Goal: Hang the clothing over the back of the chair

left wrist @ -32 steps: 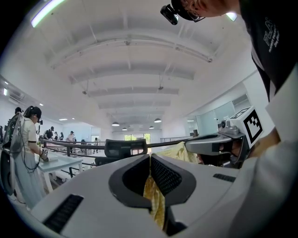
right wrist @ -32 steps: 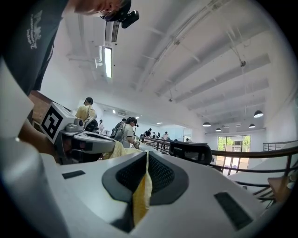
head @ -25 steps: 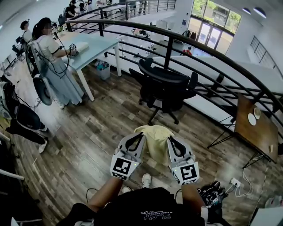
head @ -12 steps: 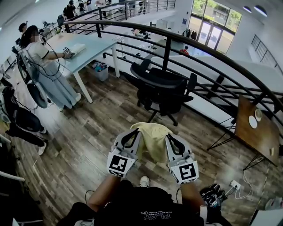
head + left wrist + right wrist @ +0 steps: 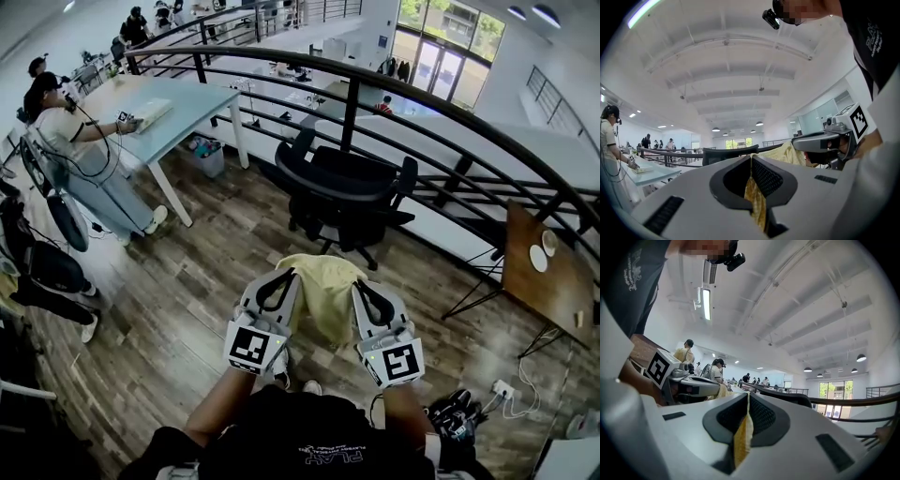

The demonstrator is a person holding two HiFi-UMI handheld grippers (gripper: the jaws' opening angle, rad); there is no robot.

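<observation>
Yellow shirt (image 5: 326, 292) stretched side to side, drooping below, left tongs (image 5: 284, 277) and right tongs (image 5: 359, 285) each pinching its top edge, forearms level, facing the chair (image 5: 347, 183).

An open office mezzanine — black swivel chair (image 5: 352, 183), pale desk (image 5: 187, 101), curved railing (image 5: 352, 75), big windows (image 5: 450, 23), plank floor (image 5: 187, 291).
</observation>
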